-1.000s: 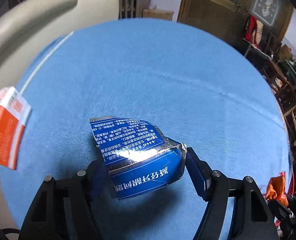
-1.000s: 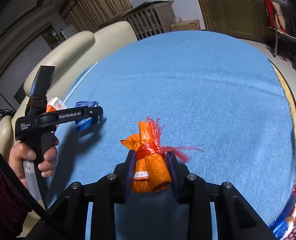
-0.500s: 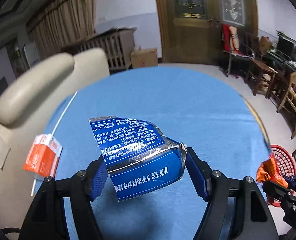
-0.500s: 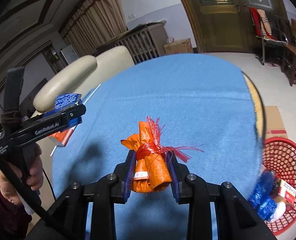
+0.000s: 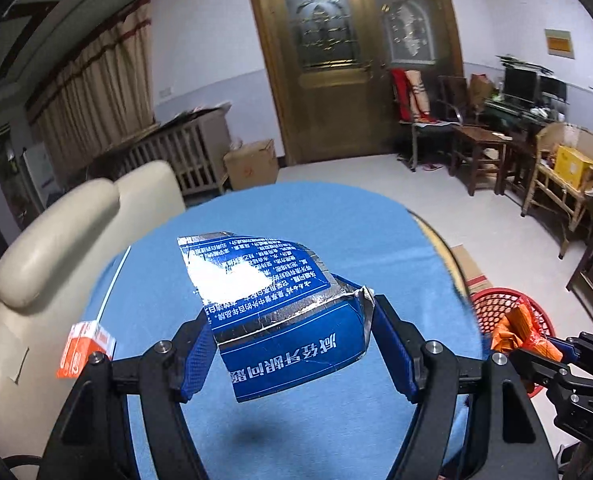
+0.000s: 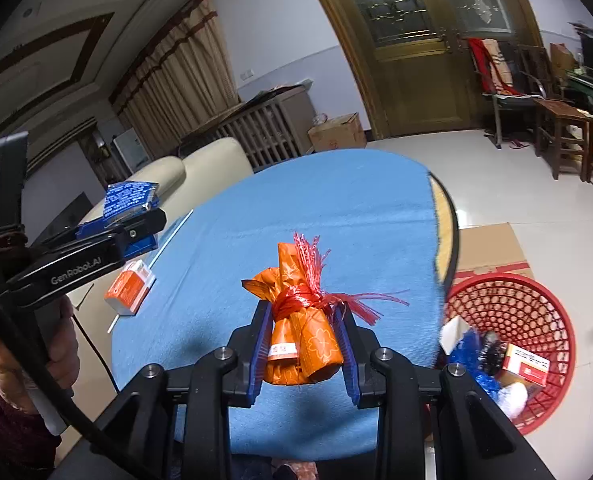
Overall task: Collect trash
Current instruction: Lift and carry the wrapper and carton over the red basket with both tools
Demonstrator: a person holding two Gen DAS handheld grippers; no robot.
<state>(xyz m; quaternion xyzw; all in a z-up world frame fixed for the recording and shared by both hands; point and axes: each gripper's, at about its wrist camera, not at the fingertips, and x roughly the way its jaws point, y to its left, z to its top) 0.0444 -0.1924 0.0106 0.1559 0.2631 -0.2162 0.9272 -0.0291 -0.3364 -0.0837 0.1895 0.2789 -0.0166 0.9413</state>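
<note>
My left gripper is shut on a torn blue carton with silver foil edges, held up in the air over the blue table. That carton and the left gripper also show at the left of the right wrist view. My right gripper is shut on an orange wrapper bundle tied with red string, lifted above the table's near right edge. The bundle appears at the right of the left wrist view. A red basket stands on the floor to the right, with trash inside.
A small orange and white box and a white straw lie at the table's left edge. A beige sofa stands left of the table. A flat cardboard box lies on the floor behind the basket. Chairs and desks line the far right wall.
Both grippers have risen and drawn back from the table with their loads still held. The view swung right and up, so the red basket and the room now show.
</note>
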